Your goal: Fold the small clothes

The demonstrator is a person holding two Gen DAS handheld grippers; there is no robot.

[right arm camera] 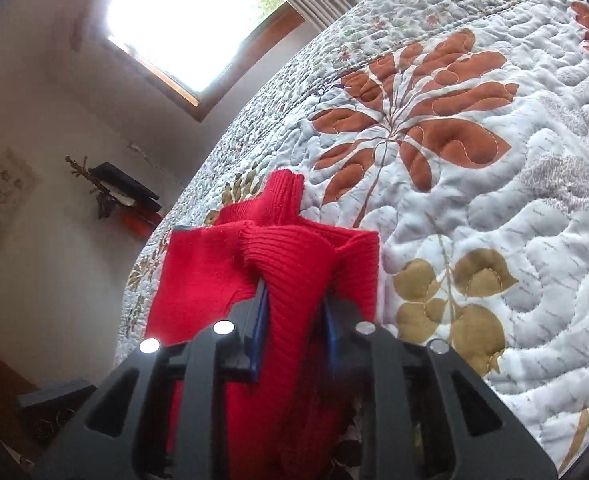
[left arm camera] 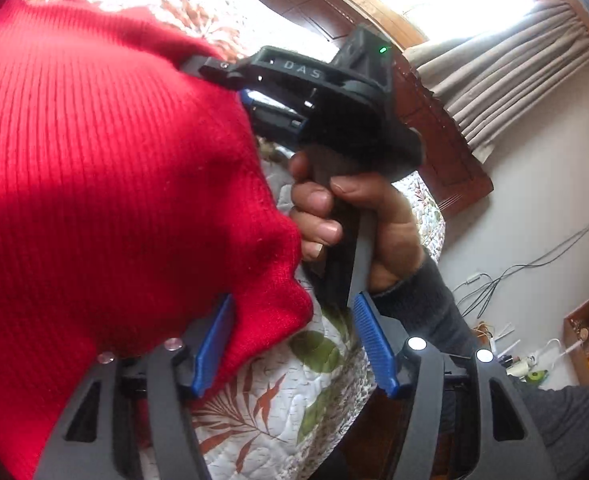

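We judge the fold to be somewhere in its middle, not finished: the red knitted garment (right arm camera: 294,264) is partly lifted off the bed's quilt (right arm camera: 474,200), bunched and creased rather than lying as a flat, squared packet, with one ribbed end still resting on the quilt further off. Our right tongs (right arm camera: 294,312) are pinching a gathered ridge of the red knit between their blue pads, and from the left wrist view we see the same tool held by a hand (left arm camera: 358,220) with its tips buried in the cloth. Our left tongs (left arm camera: 294,344) stand spread apart; an edge of the garment lies against the left blue pad (left arm camera: 214,344), but nothing is clamped, and the quilt shows through the gap. What is left, as far as we can tell, is to carry the held part over, lay it flat and smooth the result. The only writing we can read is "DAS" moulded on the body of the right tool; a pale poster (right arm camera: 4,196) on the far wall is too blurred to read.
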